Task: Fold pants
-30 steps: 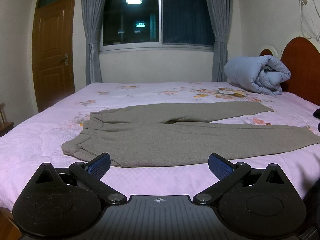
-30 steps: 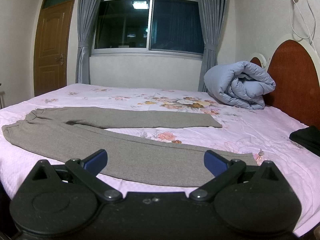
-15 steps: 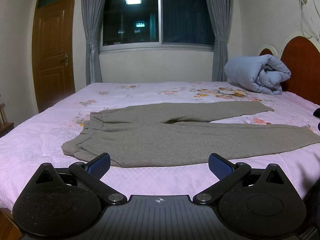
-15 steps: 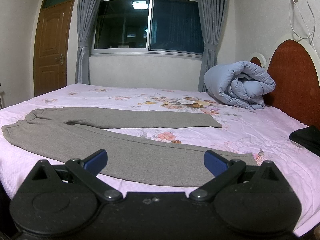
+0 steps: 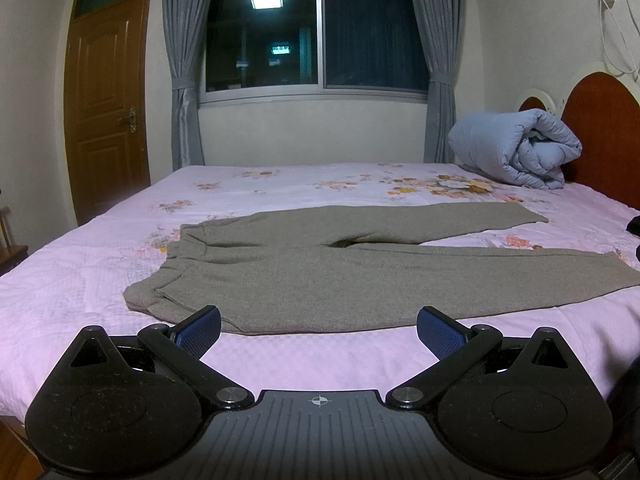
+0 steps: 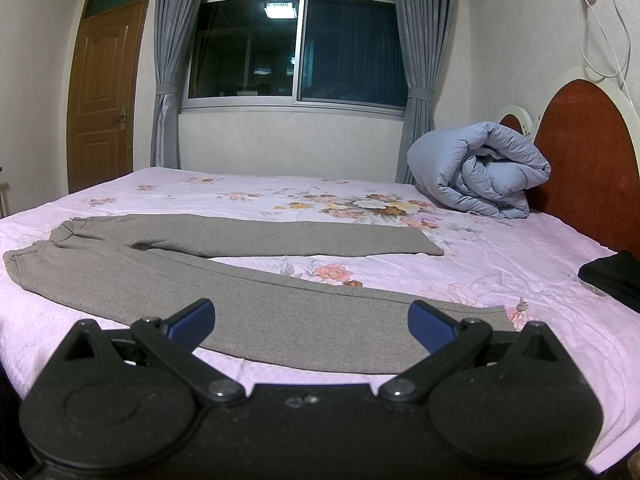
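Grey-brown pants point(image 5: 304, 276) lie flat on the pink floral bed point(image 5: 80, 280), waistband to the left, both legs spread apart and running right. They also show in the right wrist view point(image 6: 240, 280). My left gripper point(image 5: 319, 330) is open and empty, hovering just short of the near edge of the pants by the hip. My right gripper point(image 6: 311, 325) is open and empty, hovering over the near leg close to its cuff.
A rolled blue duvet point(image 5: 516, 148) lies at the far right by the red headboard point(image 6: 588, 160). A dark garment point(image 6: 612, 276) lies at the right edge of the bed. A window, curtains and a wooden door point(image 5: 106, 108) stand behind.
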A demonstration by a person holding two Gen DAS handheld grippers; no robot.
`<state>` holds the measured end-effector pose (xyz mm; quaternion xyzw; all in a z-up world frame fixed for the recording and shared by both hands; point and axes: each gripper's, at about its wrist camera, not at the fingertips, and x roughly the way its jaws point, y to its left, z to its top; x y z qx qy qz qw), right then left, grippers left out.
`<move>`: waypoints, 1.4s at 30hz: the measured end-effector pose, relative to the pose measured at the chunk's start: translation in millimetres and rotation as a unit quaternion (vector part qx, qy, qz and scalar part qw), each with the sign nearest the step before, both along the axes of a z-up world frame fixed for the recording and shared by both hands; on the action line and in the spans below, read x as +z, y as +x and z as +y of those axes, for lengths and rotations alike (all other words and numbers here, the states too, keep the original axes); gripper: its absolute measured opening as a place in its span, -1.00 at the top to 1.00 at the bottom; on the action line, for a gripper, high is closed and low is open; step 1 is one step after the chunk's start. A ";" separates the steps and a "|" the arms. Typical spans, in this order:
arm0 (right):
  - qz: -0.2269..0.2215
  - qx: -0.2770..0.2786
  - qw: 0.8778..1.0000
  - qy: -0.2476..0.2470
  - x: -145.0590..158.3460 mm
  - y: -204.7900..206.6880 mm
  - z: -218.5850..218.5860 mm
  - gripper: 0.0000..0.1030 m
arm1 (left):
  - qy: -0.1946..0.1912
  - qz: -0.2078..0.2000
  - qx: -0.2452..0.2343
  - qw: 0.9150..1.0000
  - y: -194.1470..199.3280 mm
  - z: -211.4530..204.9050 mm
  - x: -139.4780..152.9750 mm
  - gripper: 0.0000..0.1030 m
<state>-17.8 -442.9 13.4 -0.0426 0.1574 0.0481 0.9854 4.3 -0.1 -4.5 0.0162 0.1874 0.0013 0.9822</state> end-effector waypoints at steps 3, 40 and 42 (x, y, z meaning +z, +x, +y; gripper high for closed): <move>0.000 0.000 1.000 0.000 0.0 -0.3 -0.1 -0.89 | 0.000 0.000 0.000 1.000 0.1 -0.1 0.0 -1.00; 0.001 -0.001 1.000 0.000 0.1 -0.8 0.8 -0.89 | -0.007 0.003 0.005 1.000 0.9 2.2 -0.8 -1.00; 0.002 -0.003 1.000 0.002 0.7 -1.5 0.0 -0.89 | -0.020 0.005 0.010 1.000 1.0 7.6 -0.8 -1.00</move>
